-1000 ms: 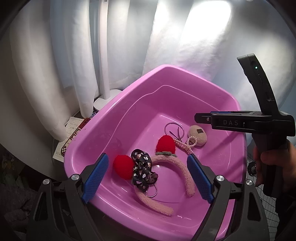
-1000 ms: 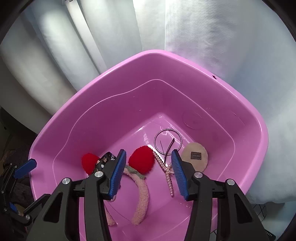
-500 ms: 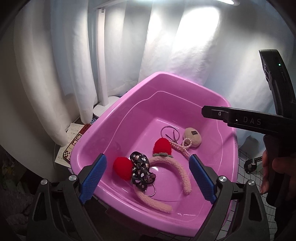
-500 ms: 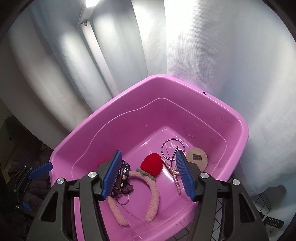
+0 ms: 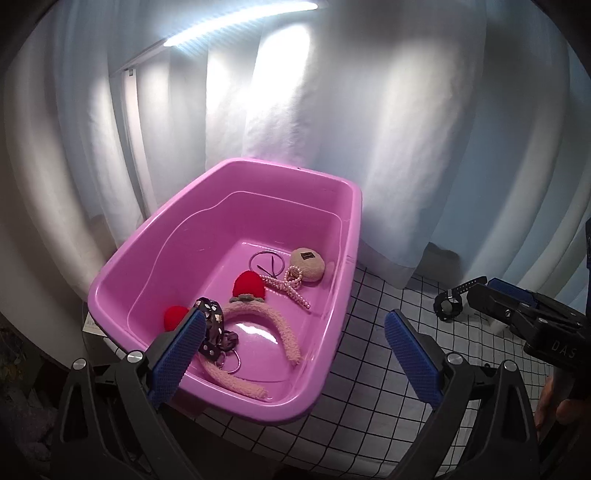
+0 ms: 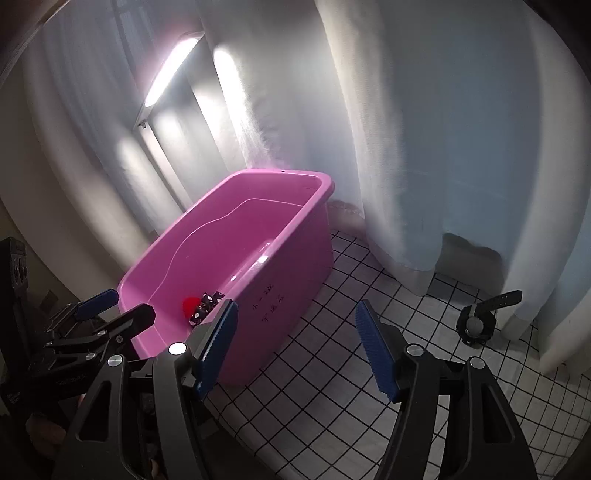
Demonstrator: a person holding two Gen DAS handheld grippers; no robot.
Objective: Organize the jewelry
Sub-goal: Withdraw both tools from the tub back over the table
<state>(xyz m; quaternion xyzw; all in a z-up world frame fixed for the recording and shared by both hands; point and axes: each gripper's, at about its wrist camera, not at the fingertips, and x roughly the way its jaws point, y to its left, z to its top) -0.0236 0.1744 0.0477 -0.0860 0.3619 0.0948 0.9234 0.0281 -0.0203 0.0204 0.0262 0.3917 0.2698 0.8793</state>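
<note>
Left wrist: glossy pink tub point(image 5: 155, 254) holds fuzzy headband point(image 5: 273, 325); both jaws apart.

Backdrop: white pleated curtain point(image 5: 424, 155) hanging to a white cloth with black grid lines point(image 6: 332, 376); lit LED bar lamp point(image 5: 240, 24) on white stand, upper left.

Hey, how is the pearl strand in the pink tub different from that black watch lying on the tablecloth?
The pearl strand is pale and beaded; the black watch is dark, with a flat strap. The pearl strand lies inside the pink tub, touching the beige round puff; the black watch sits outside it, alone on the checked tablecloth, strap sticking up. Shared: neither the left gripper nor the right gripper holds either one.
</note>
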